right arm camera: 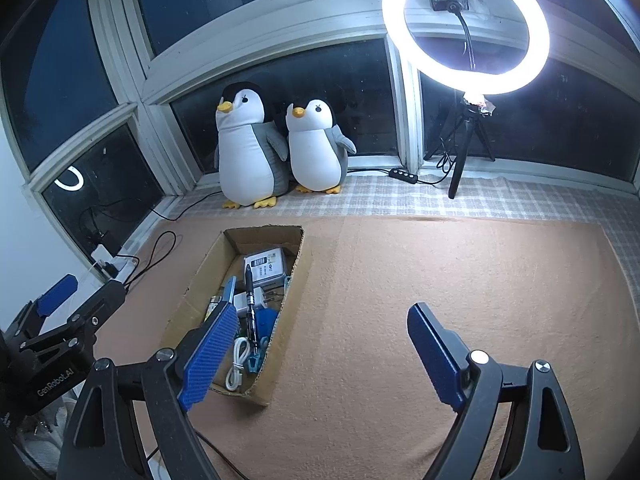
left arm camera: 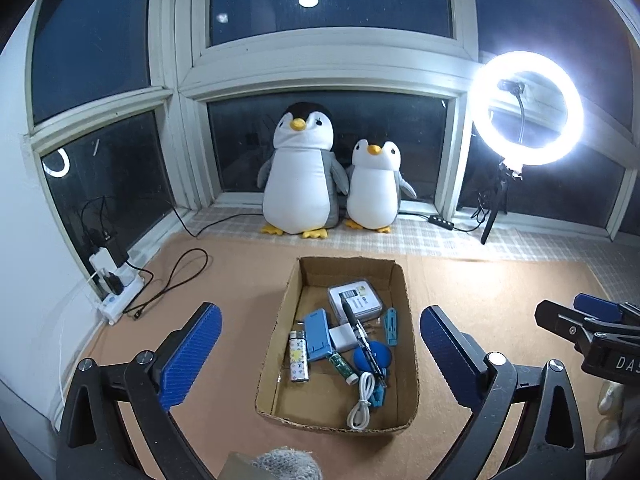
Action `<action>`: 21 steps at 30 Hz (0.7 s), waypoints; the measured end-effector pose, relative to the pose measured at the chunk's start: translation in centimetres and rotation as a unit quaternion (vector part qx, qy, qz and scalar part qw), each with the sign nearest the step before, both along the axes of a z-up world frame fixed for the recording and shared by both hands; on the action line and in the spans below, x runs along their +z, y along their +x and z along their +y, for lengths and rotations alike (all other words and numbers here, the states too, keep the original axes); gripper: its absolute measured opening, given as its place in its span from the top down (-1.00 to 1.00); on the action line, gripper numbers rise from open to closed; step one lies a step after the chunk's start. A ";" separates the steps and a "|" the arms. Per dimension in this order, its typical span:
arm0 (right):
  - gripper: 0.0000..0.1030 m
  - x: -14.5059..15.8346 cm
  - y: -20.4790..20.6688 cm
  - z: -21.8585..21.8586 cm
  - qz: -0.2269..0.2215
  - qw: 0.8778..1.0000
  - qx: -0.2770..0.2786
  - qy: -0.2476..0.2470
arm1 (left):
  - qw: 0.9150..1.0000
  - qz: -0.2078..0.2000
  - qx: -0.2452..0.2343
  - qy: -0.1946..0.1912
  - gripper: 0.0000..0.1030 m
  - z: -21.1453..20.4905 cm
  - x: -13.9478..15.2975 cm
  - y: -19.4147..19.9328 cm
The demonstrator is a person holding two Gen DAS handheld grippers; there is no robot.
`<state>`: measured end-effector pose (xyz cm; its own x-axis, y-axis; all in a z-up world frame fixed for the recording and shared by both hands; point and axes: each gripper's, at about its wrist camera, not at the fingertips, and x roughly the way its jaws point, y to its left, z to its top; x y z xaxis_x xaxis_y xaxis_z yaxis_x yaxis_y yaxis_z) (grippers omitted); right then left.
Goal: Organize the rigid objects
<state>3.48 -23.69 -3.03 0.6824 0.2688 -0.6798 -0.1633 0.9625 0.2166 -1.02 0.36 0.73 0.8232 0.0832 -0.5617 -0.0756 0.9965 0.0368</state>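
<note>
Left claw (left arm camera: pixel 320 352) is hanging above the cardboard box (left arm camera: pixel 276 344) w/ its blue pads spread wide, nothing btwn them, one pad showing on each side of the box in its own view. Right claw (right arm camera: pixel 316 352) is also standing wide and empty, its left pad overlapping the box's near right corner in its view, the rest of it hovering over the bare tan mat (right arm camera: pixel 440 280).

Inside the box the small stuff is sitting in a loose heap: a white packaged box (left arm camera: pixel 355 300) at the far end, a black pen (left arm camera: pixel 362 338) lying diagonally across the pile, a blue phone stand (left arm camera: pixel 318 334) leaning next to a white charger block (left arm camera: pixel 342 338), a patterned lighter (left arm camera: pixel 298 356) along the left wall, a green tube (left arm camera: pixel 342 368), a blue round item (left arm camera: pixel 374 354) under the pen, a blue clip (left arm camera: pixel 391 326) by the right wall, and a coiled white cable (left arm camera: pixel 360 400) near the front edge.

Box is resting on the mat, which is lying over a checked cloth (left arm camera: pixel 480 240). Beyond it two plush penguins (left arm camera: pixel 300 176) are sitting side by side against the dark window (left arm camera: pixel 328 4). A lit ring light (left arm camera: pixel 528 108) on a tripod is glaring at far right. At left, a white power strip (left arm camera: pixel 120 292) w/ black cords trailing onto the mat is sitting by the wall.
</note>
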 end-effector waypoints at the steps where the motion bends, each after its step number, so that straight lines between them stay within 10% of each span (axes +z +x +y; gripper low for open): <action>1: -0.64 0.0 -0.1 0.0 -0.001 1.000 0.000 0.001 | 1.000 -0.003 0.001 0.000 -0.96 0.0 0.1 -0.2; 21: -0.66 0.1 -1.0 0.5 -0.001 1.000 -0.003 -0.007 | 1.000 -0.001 -0.004 -0.011 -0.99 0.7 0.3 -0.7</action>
